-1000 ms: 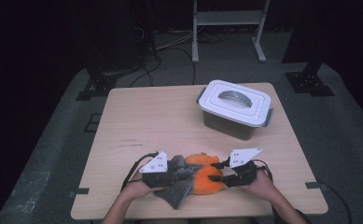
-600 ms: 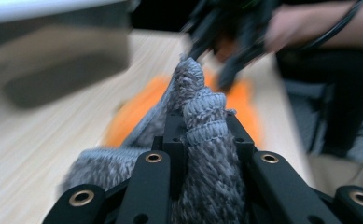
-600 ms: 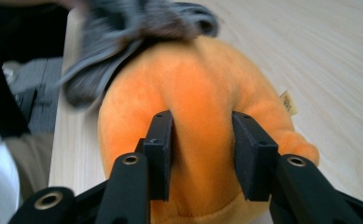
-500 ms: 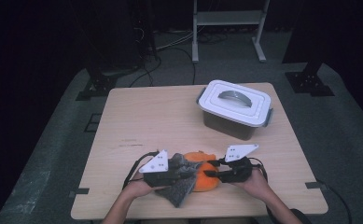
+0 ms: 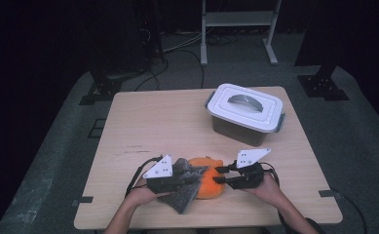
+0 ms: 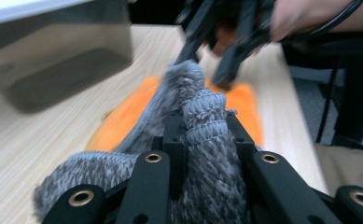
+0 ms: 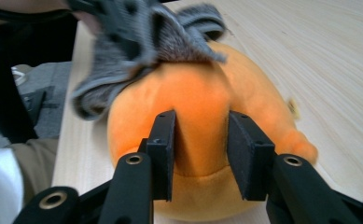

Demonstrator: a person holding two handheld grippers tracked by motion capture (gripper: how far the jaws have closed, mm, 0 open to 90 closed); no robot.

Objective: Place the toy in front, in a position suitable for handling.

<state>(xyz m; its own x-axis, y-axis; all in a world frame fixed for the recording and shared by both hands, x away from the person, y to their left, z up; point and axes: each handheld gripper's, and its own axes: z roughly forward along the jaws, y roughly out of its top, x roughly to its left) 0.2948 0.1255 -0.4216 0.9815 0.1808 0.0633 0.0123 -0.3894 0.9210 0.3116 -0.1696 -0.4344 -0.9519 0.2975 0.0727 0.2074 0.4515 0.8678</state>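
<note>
Left tongs (image 6: pixel 202 126): clamped on a grey ribbed knit (image 6: pixel 207 154).
Right tongs (image 7: pixel 201 140): closing, pinching a fold of the round orange plush (image 7: pixel 193 93).
Knit: draped over the plush beyond the right tongs.

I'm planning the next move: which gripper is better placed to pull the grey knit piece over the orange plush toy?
Left. The left gripper is shut on the grey knit piece, draped on the orange plush toy. The right gripper, its jaws just closing, pinches the toy.
</note>
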